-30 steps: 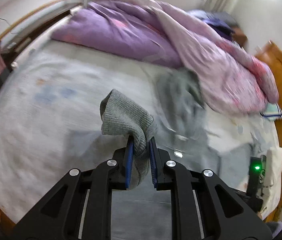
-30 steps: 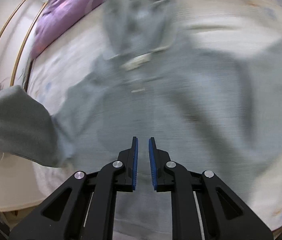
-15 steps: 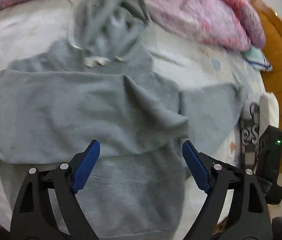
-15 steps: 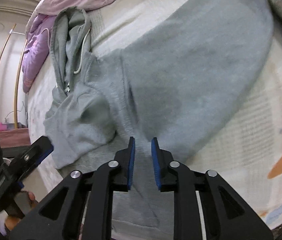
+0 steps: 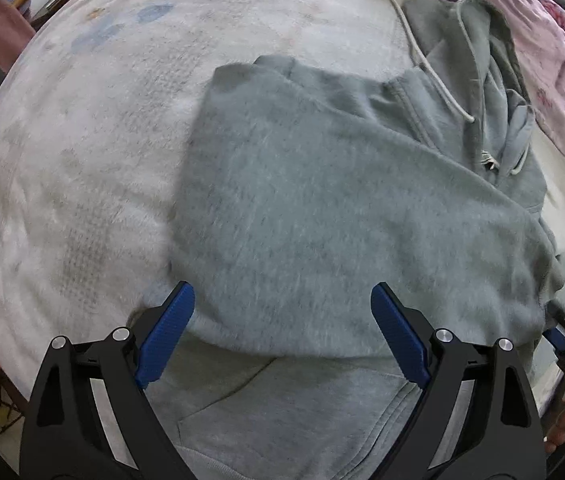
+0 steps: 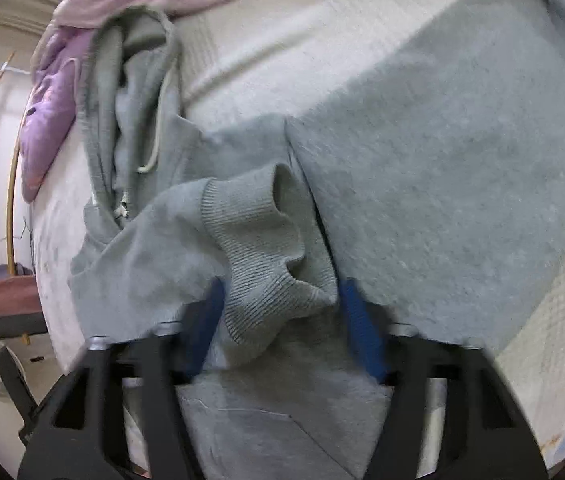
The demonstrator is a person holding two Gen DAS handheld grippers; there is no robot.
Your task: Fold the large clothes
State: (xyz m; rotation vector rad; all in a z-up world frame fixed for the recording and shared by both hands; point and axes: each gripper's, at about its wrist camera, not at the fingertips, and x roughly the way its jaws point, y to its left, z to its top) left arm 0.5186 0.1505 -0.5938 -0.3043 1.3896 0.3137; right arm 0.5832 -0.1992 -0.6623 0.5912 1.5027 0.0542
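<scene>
Left claw (image 5: 280, 336): spread wide, holding nothing, above the folded sleeve.
Right claw (image 6: 280, 326): spread wide, ribbed cuff (image 6: 266, 240) lying loose between its blue pads; contact unclear.
Hoodie (image 5: 342, 220): grey, centre frame on the bed (image 5: 82, 140), sleeve folded across the chest, hood (image 5: 478, 52) upper right.
Hidden: hem cut off at bottom edge.

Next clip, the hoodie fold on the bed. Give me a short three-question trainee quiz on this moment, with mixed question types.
1. True or false: the left tongs are clamped on the grey hoodie.
2. Which part lies between the fingers of the right tongs? A) hood B) ribbed cuff C) drawstring
3. Fill in: the hoodie lies on a ____.

Key:
1. False; the jaws stand wide open above it.
2. B, the ribbed cuff of the sleeve folded across the body; the jaws are open.
3. Bed, near the pink quilt.
</scene>
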